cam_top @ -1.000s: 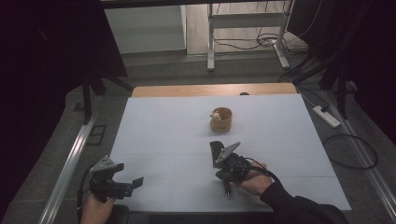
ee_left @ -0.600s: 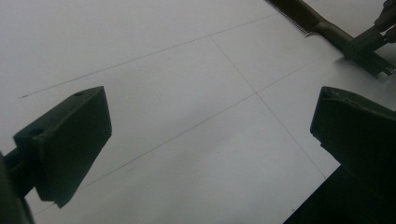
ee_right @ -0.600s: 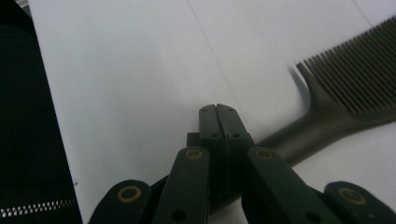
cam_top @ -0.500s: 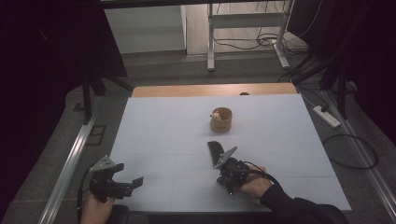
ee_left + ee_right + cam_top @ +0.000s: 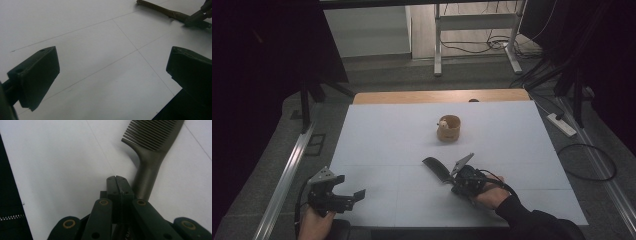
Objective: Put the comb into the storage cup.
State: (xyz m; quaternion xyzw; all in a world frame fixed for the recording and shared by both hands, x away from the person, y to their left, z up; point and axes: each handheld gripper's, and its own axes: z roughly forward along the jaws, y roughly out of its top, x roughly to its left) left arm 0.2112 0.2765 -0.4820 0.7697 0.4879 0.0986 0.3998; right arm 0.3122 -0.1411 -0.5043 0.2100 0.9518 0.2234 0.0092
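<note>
Right claw (image 5: 117, 178): jaws pressed fully together, empty, lying just beside the comb's (image 5: 150, 150) handle on the white surface (image 5: 387, 135). Comb lies flat near centre, at six o'clock from the wooden cup (image 5: 448, 128). Left claw (image 5: 112, 72): jaws wide apart, empty.

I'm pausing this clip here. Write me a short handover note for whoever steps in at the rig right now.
Left gripper: open, holding nothing, low at the near left corner of the white table.
Right gripper: jaws shut together, nothing between them; the comb lies flat on the table with its handle right beside the jaws, not gripped.
Wooden cup: upright mid-table beyond the comb, something pale inside.
Done: comb is down on the table.
Left: probably grasping the comb; nothing is picked up yet.
</note>
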